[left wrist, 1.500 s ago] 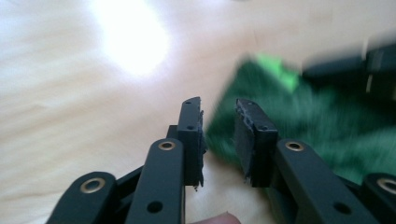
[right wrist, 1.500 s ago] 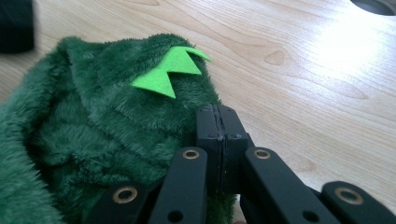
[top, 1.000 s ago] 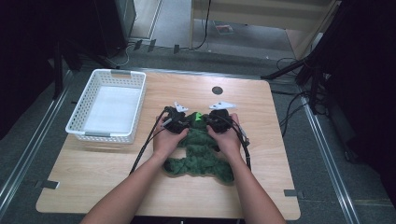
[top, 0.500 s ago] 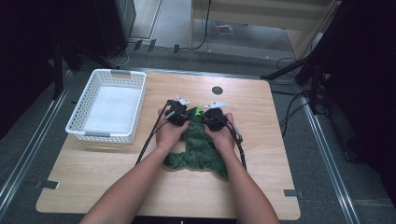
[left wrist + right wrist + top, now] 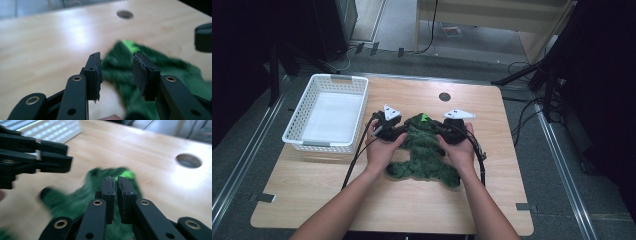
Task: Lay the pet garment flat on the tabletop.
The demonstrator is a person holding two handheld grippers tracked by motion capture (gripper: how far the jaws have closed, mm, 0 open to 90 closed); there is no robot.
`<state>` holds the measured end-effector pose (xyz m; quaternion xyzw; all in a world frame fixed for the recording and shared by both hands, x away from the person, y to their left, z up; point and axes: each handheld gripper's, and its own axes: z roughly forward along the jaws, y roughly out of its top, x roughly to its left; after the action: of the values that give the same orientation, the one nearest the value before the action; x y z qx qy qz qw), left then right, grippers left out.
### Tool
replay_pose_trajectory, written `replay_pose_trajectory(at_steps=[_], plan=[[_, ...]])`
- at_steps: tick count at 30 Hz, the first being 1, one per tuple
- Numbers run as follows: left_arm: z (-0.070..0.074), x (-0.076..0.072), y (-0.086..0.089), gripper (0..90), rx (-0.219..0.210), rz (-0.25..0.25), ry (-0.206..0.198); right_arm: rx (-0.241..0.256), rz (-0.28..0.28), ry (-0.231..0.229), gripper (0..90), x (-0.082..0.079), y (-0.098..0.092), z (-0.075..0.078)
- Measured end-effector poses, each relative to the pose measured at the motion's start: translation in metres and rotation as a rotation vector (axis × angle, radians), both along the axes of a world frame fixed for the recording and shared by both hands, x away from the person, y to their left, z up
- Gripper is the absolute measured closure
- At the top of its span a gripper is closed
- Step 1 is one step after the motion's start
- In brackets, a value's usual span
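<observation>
A dark green fuzzy cloth (image 5: 424,150) with a bright green tag (image 5: 424,118) lies crumpled on the middle of the wooden table (image 5: 362,200). My left gripper (image 5: 401,132) rests at the cloth's upper left edge. It stands open (image 5: 116,72), with the cloth (image 5: 175,67) just beyond the gap between its jaws. My right gripper (image 5: 439,131) is at the cloth's upper right. Its jaws are shut (image 5: 116,186) over the cloth (image 5: 75,200), and I see nothing between the pads. The left gripper (image 5: 67,155) also appears in the right gripper view, at the left.
A white plastic basket (image 5: 302,142), with nothing in it, stands at the table's left side. A round cable hole (image 5: 444,96) lies in the tabletop behind the cloth. Both forearms come in from the front edge. Cables trail from both grippers.
Both hands have drawn slightly apart along the cloth's top edge, the left one leftward and the right one rightward. The cloth stays on the table.
</observation>
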<state>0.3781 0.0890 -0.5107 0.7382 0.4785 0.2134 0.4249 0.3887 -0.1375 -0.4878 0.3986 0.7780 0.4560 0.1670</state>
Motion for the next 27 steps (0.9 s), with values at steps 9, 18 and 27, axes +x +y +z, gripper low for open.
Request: replay_pose_trajectory(at_steps=[9, 18, 27], plan=[[-0.026, -0.015, -0.015, 61.7, 0.159, -0.023, 0.104, -0.116, 0.065, 0.094, 80.5, -0.029, 0.004, -0.031], [-0.032, -0.013, -0.01, 74.9, 0.178, -0.004, 0.103, -0.142, 0.012, 0.114, 85.4, -0.028, -0.004, -0.051], [-0.032, -0.014, 0.002, 64.0, 0.059, -0.032, 0.08, 0.031, -0.016, 0.112, 75.7, -0.022, -0.034, -0.023]])
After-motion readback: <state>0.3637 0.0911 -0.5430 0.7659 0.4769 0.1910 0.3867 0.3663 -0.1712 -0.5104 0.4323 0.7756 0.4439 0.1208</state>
